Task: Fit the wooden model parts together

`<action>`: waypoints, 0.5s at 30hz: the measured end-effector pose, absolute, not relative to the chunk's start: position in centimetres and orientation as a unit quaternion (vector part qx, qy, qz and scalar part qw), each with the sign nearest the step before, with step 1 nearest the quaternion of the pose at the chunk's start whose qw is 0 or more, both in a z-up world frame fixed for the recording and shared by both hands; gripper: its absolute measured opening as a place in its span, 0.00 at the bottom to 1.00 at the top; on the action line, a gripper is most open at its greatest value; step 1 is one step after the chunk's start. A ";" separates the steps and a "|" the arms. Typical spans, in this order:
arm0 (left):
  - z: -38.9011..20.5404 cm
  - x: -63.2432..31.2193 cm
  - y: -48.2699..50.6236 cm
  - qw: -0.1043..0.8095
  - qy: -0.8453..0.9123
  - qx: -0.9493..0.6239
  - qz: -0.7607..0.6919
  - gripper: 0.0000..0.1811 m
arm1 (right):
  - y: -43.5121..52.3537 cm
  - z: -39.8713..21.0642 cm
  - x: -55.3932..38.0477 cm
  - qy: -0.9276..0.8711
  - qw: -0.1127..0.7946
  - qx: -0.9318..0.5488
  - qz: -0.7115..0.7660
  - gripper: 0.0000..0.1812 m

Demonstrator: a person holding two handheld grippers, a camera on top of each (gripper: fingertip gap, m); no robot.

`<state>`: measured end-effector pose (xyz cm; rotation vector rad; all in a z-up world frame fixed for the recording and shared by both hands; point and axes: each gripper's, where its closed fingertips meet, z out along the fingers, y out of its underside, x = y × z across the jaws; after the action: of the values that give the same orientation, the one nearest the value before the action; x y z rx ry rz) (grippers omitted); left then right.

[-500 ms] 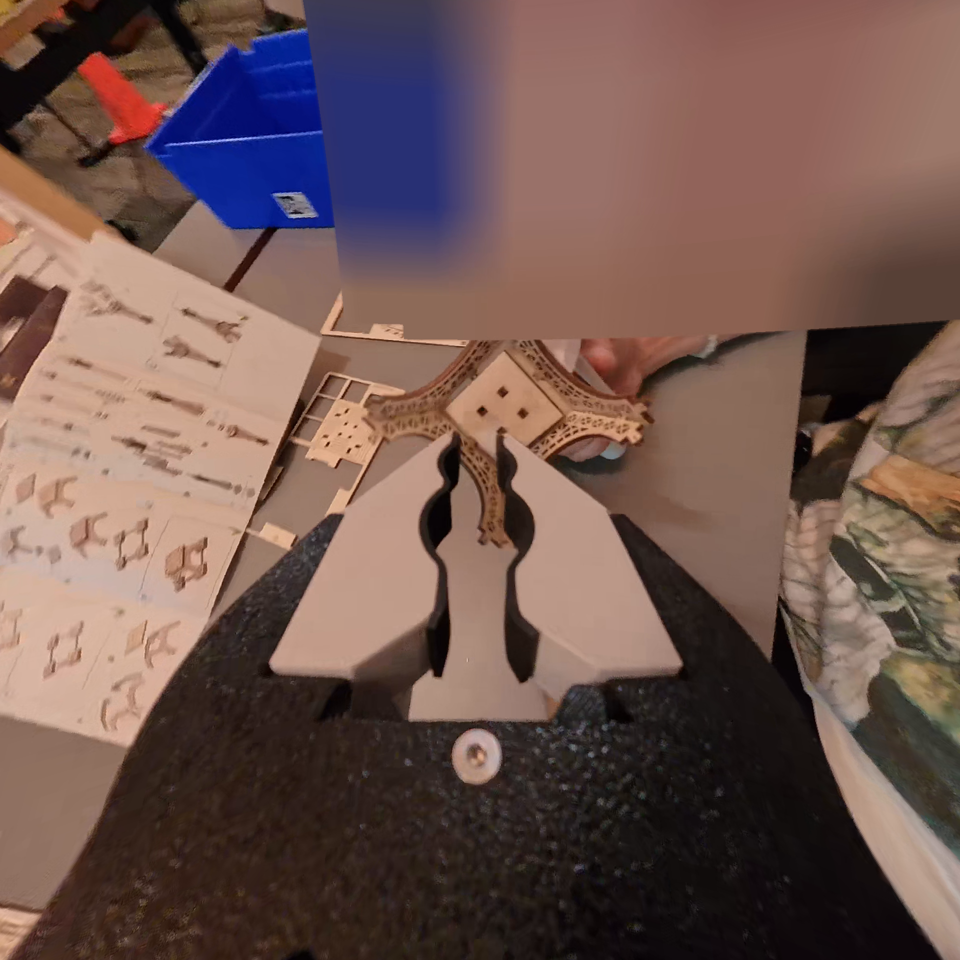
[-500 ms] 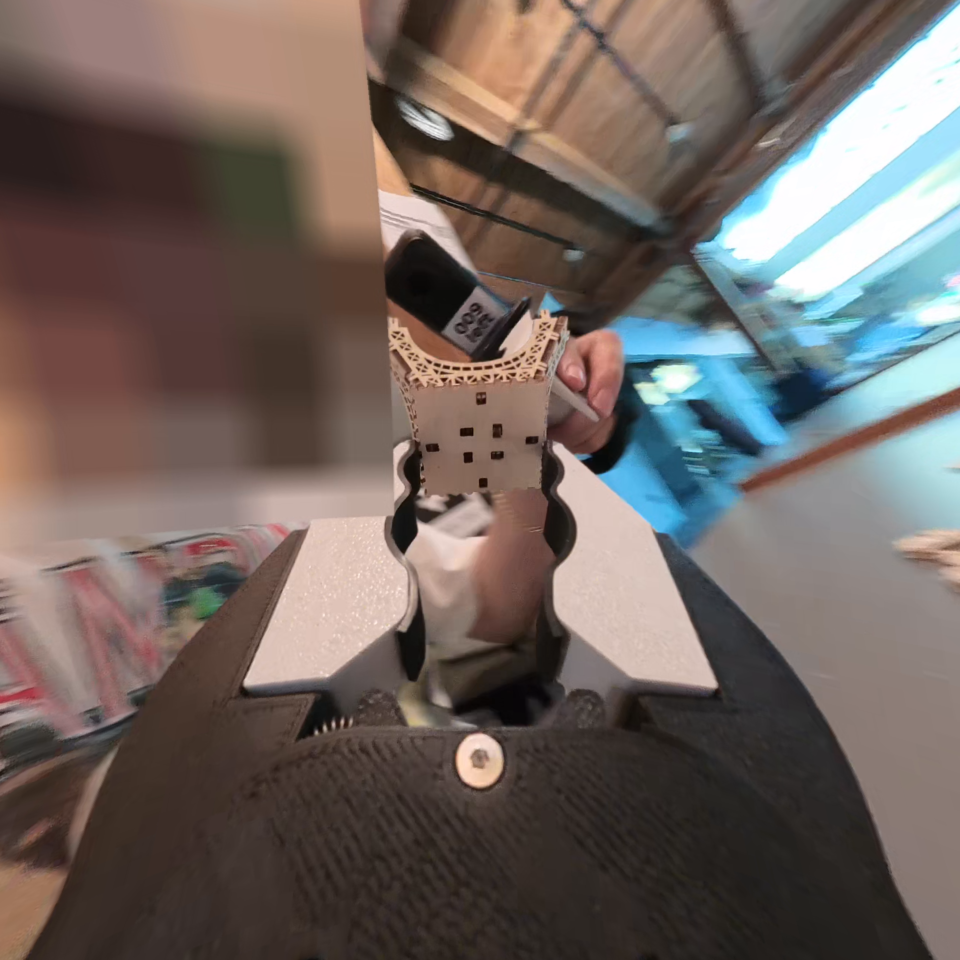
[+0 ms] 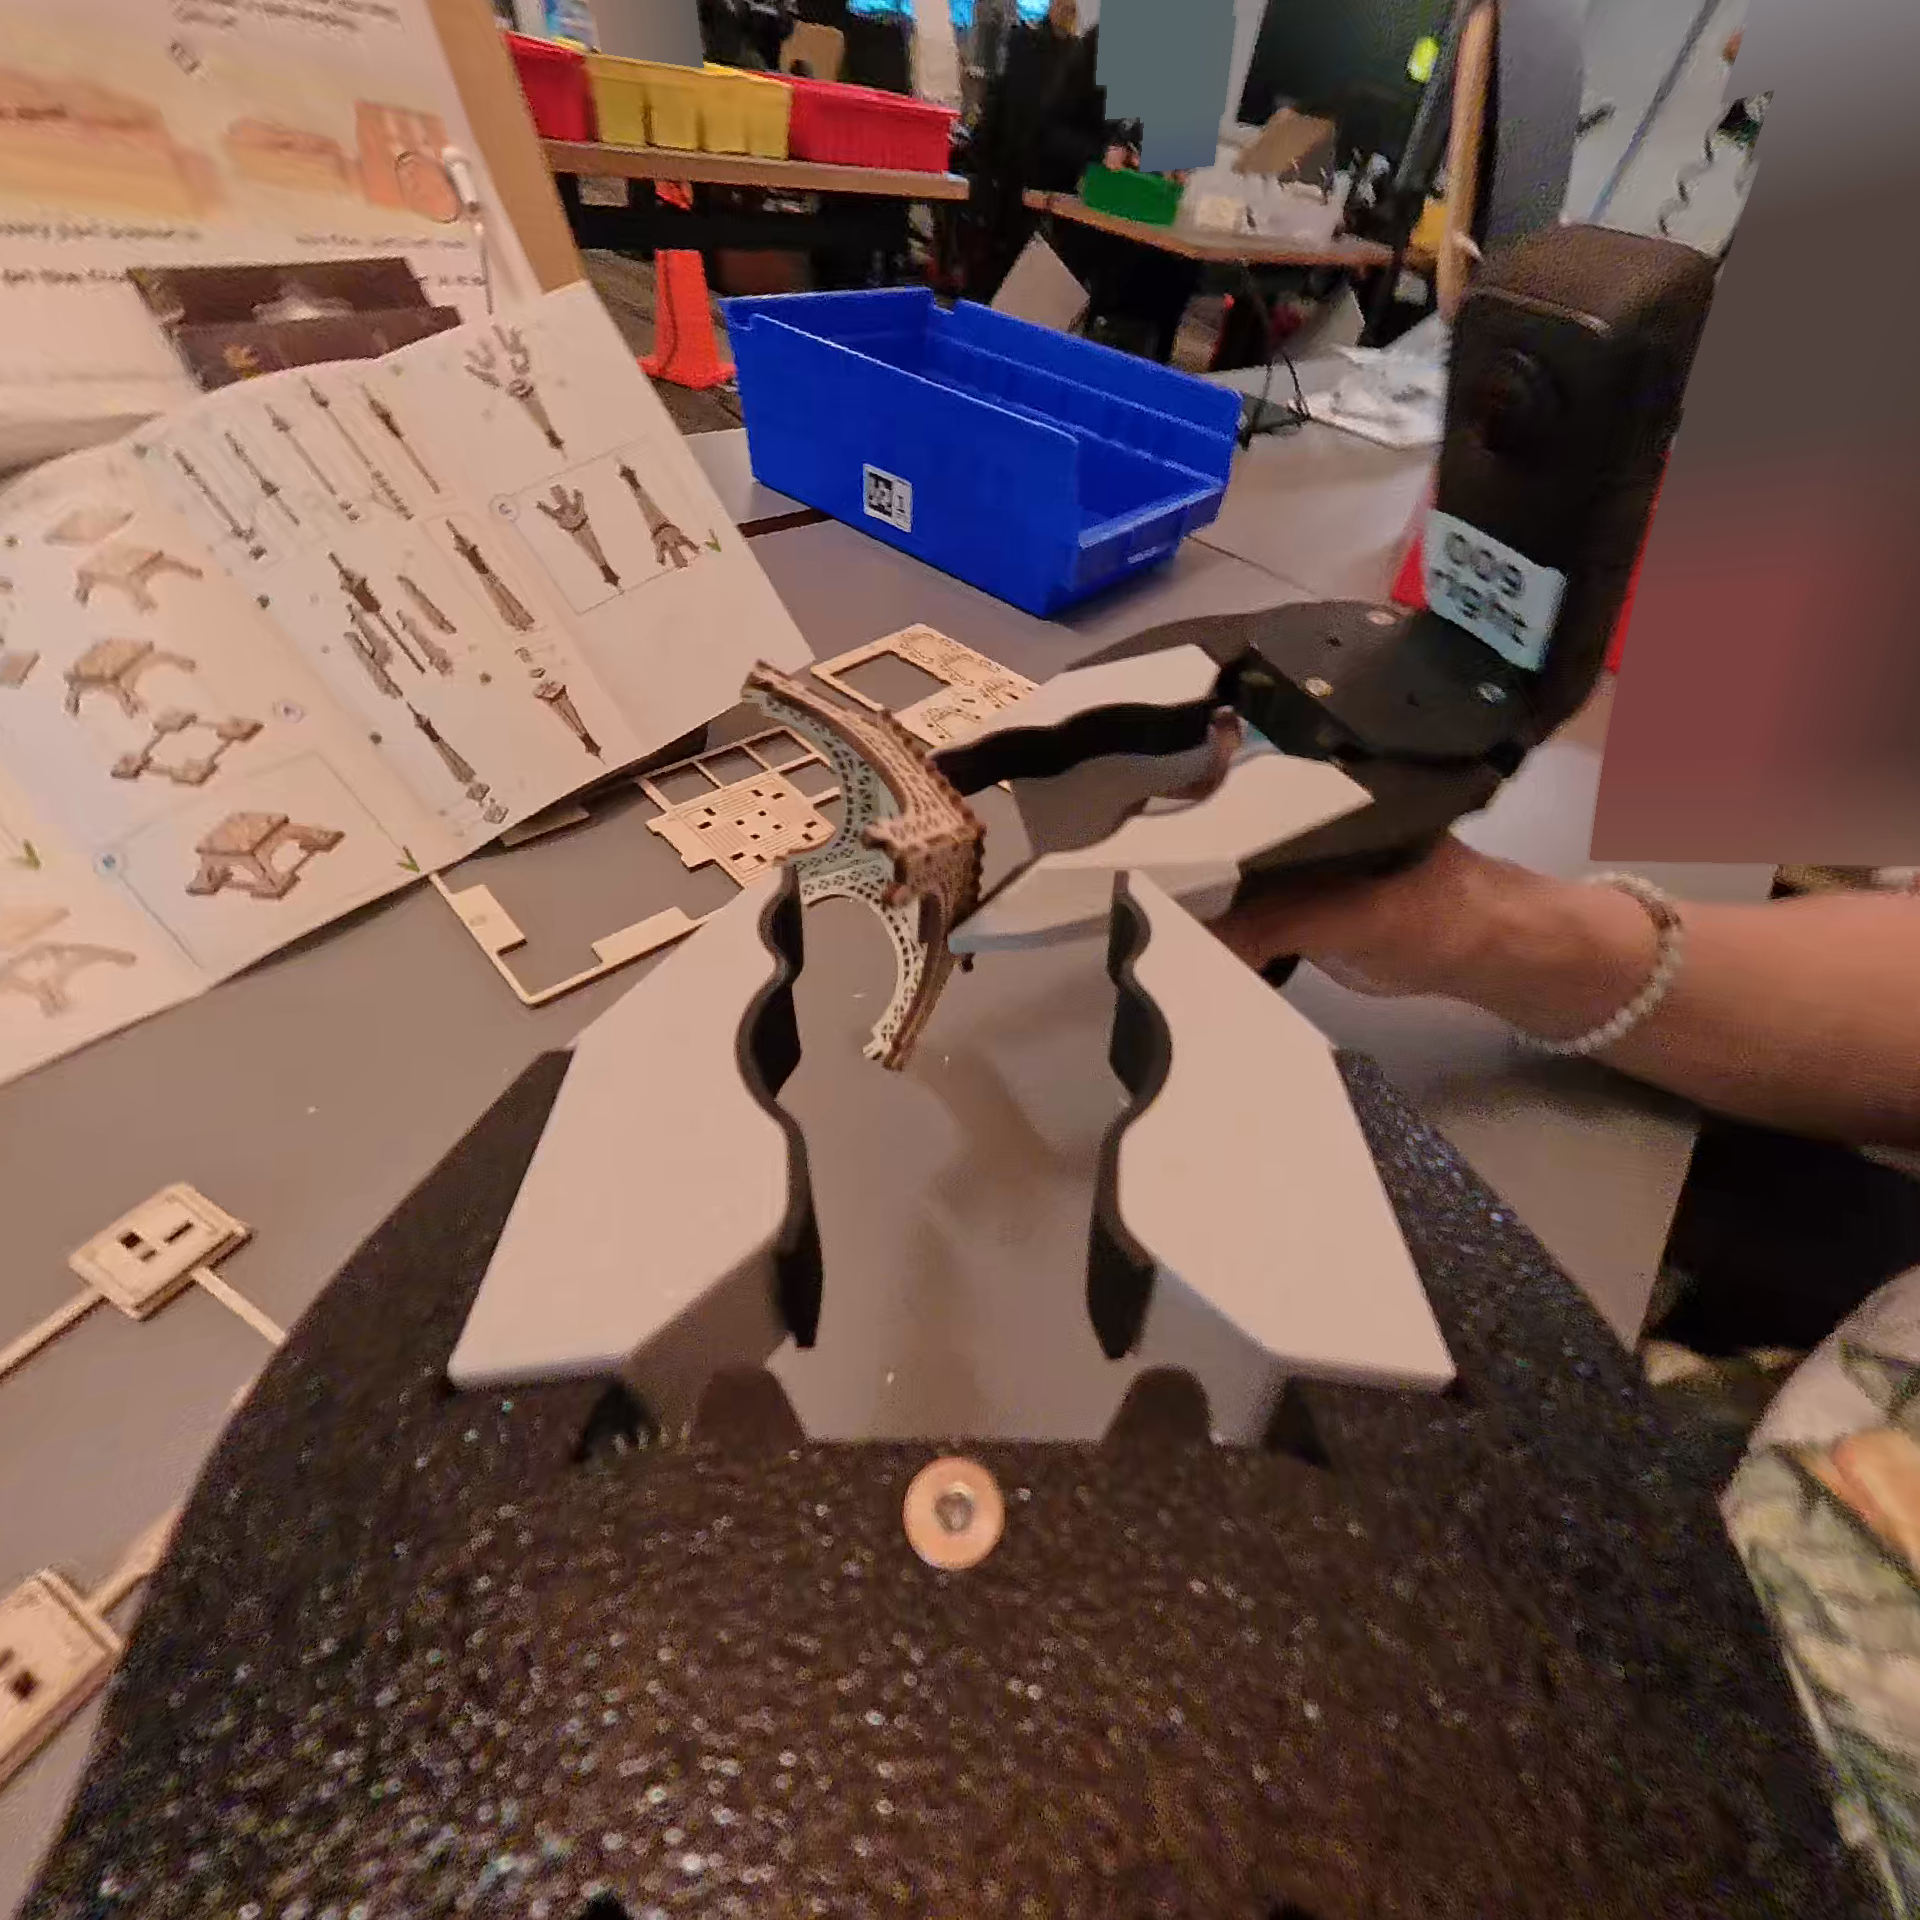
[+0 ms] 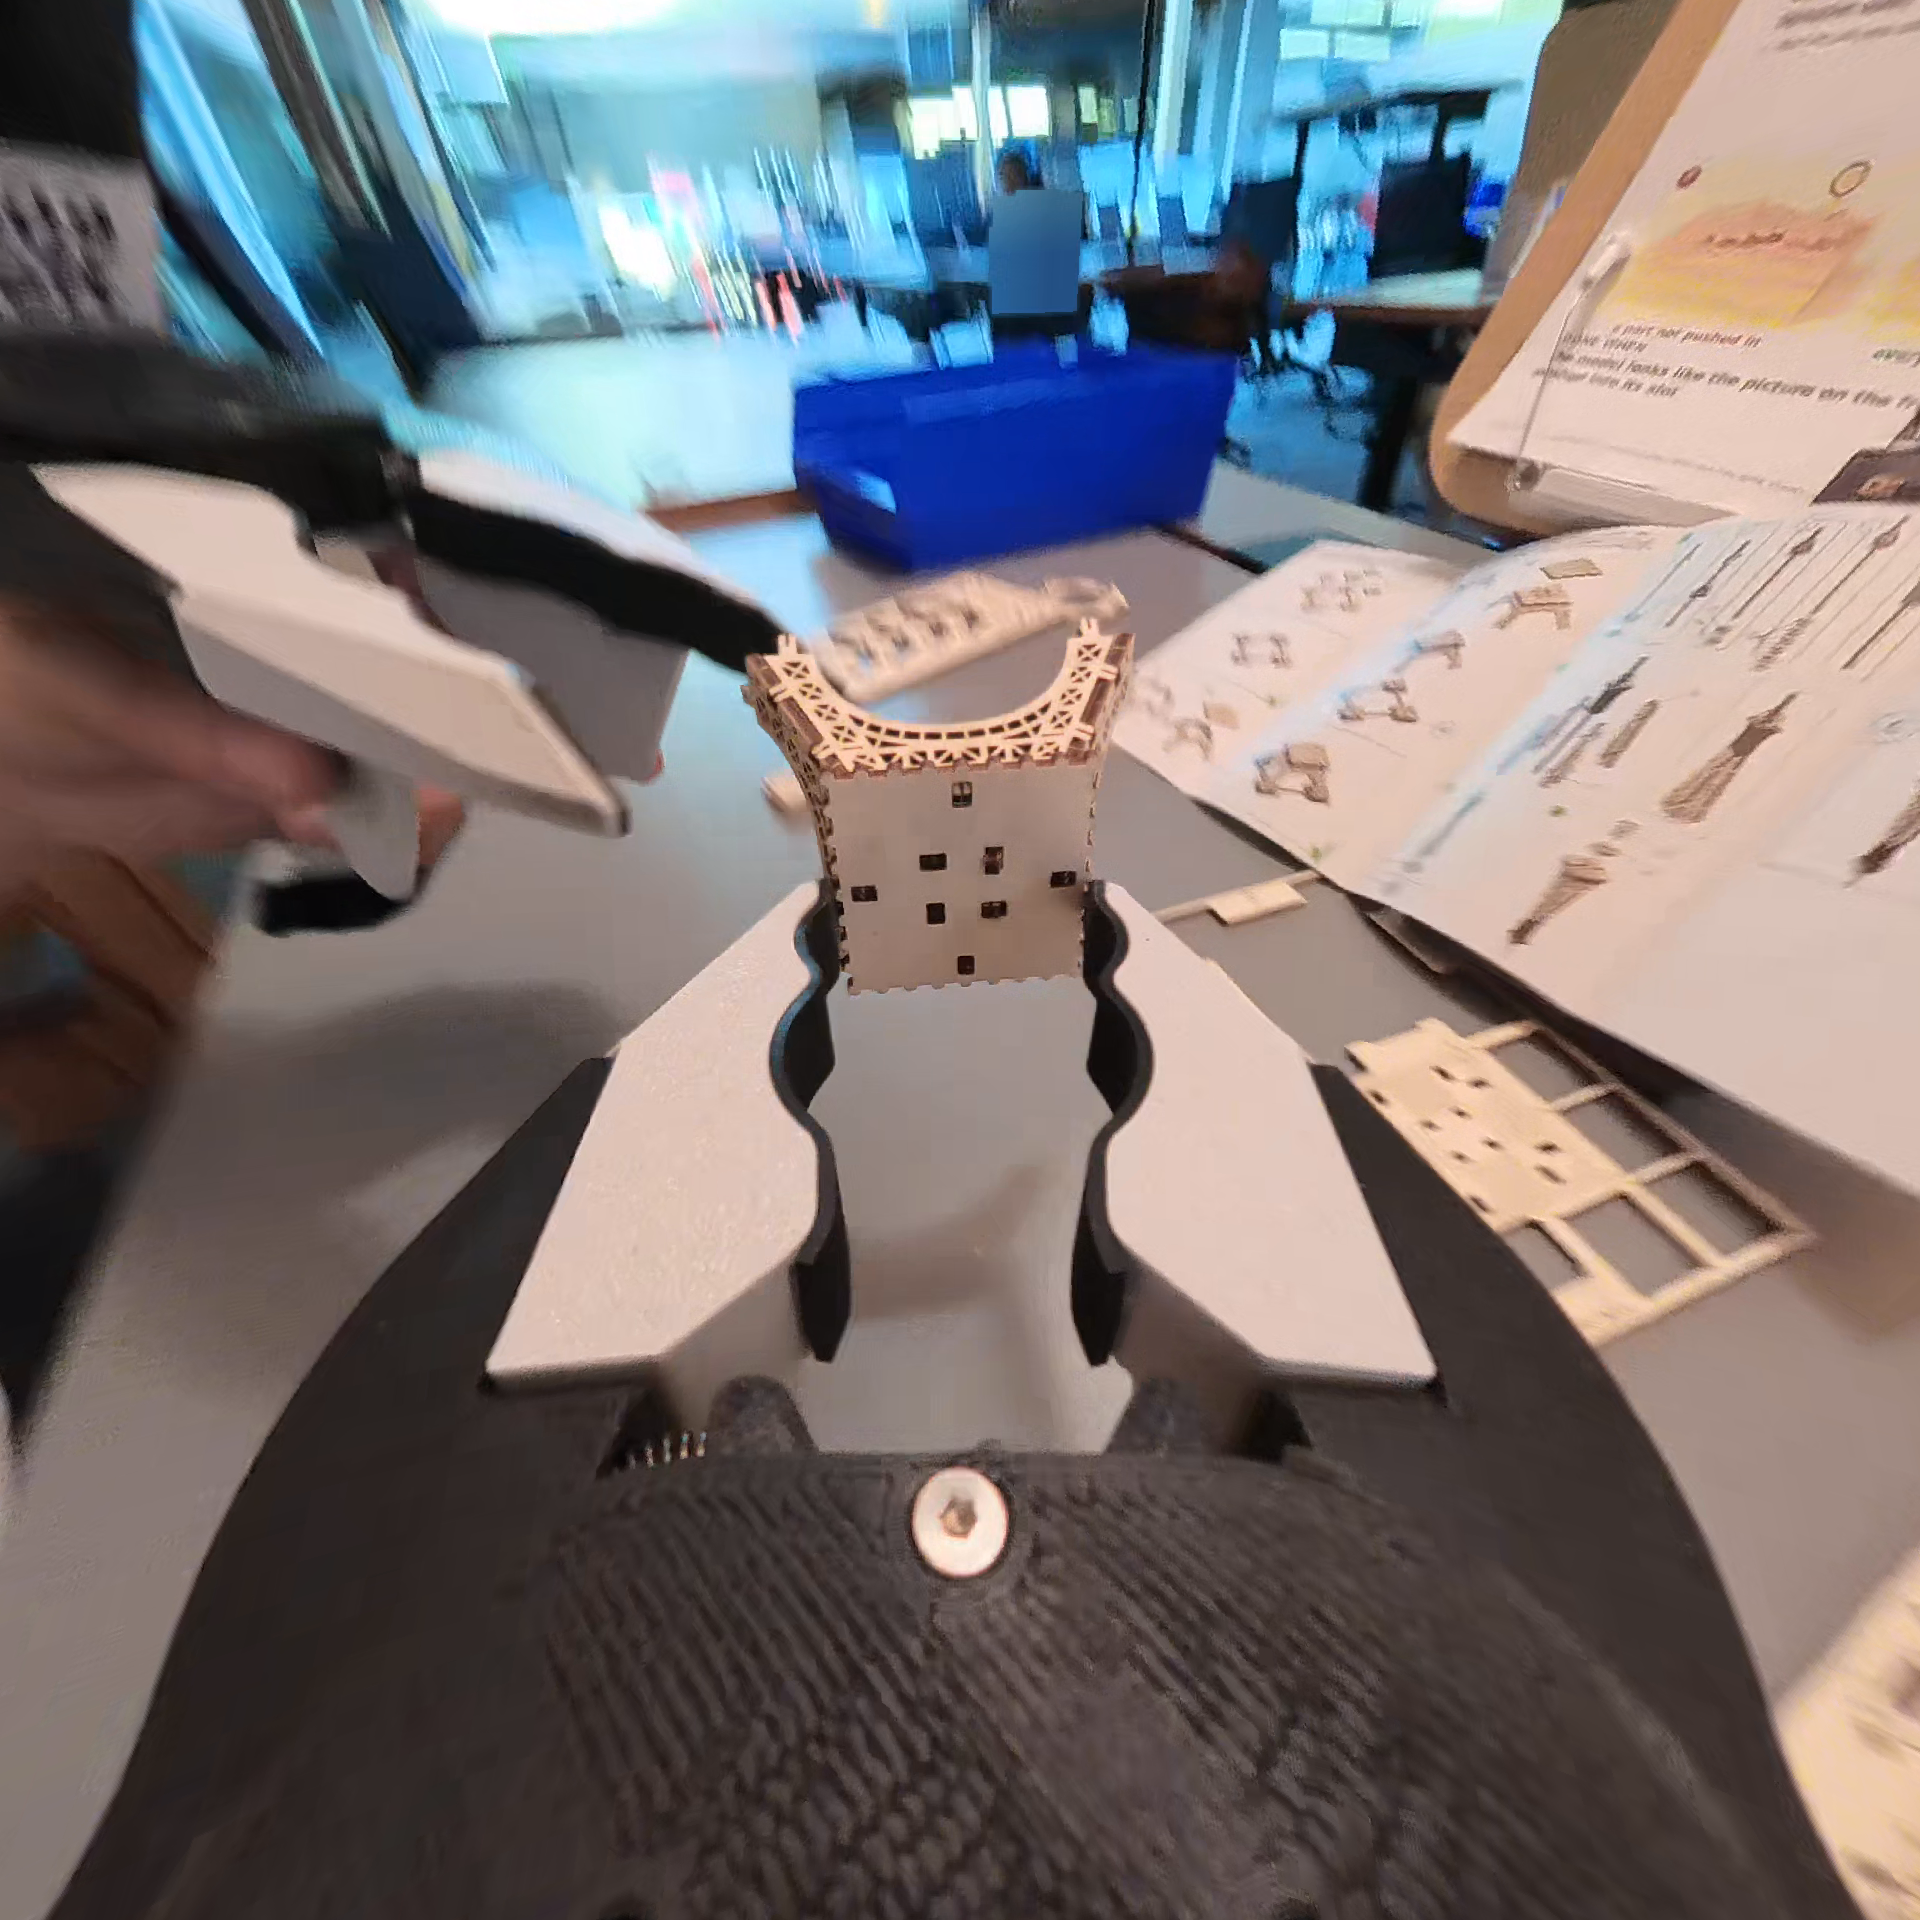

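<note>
A wooden tower base, a square plate with small holes and arched lattice legs (image 4: 966, 831), is held off the grey table by my right gripper (image 4: 961, 914), which is shut on the plate's two side edges. In the left wrist view the base (image 3: 904, 821) is held by the right gripper (image 3: 961, 831), which reaches in from the right. One leg points down between my left gripper's fingers. My left gripper (image 3: 956, 935) is open and empty, with its fingers clear of the leg. It also shows blurred in the right wrist view (image 4: 686, 738), beside the base's left corner.
An unfolded instruction sheet (image 3: 364, 623) lies on the left of the table (image 3: 312, 1060). A blue bin (image 3: 987, 468) stands behind. Punched-out wooden part frames (image 3: 748, 821) lie by the sheet, and small square pieces (image 3: 156, 1262) lie near left. A person's forearm (image 3: 1621, 977) crosses the right side. Left tips to right tips: about 4 cm.
My left gripper was nearly shut around a leg of the base; now it is open and has let go. The right gripper has swung round, still holding the base.
</note>
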<state>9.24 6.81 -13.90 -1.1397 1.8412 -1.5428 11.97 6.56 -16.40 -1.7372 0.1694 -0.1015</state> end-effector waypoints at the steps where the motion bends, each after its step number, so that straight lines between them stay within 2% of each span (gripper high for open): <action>1: -14.1 9.5 6.9 0.239 0.659 -0.431 -0.569 0.31 | 6.6 -16.6 12.0 0.064 0.632 -0.770 -0.067 0.25; 4: -14.4 9.9 7.0 0.230 0.637 -0.447 -0.584 0.28 | 6.5 -17.1 12.0 0.032 0.595 -0.793 -0.130 0.25; 11: -15.4 10.4 7.2 0.212 0.659 -0.467 -0.550 0.28 | 6.6 -17.6 11.2 -0.025 0.545 -0.812 -0.209 0.25; 15: -15.4 10.0 6.4 0.188 0.673 -0.456 -0.551 0.18 | 6.6 -17.3 11.1 -0.050 0.527 -0.809 -0.256 0.25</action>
<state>10.03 6.45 -15.37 -1.2835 1.8953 -1.5495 11.07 6.56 -17.30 -1.9347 -0.1203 -0.6109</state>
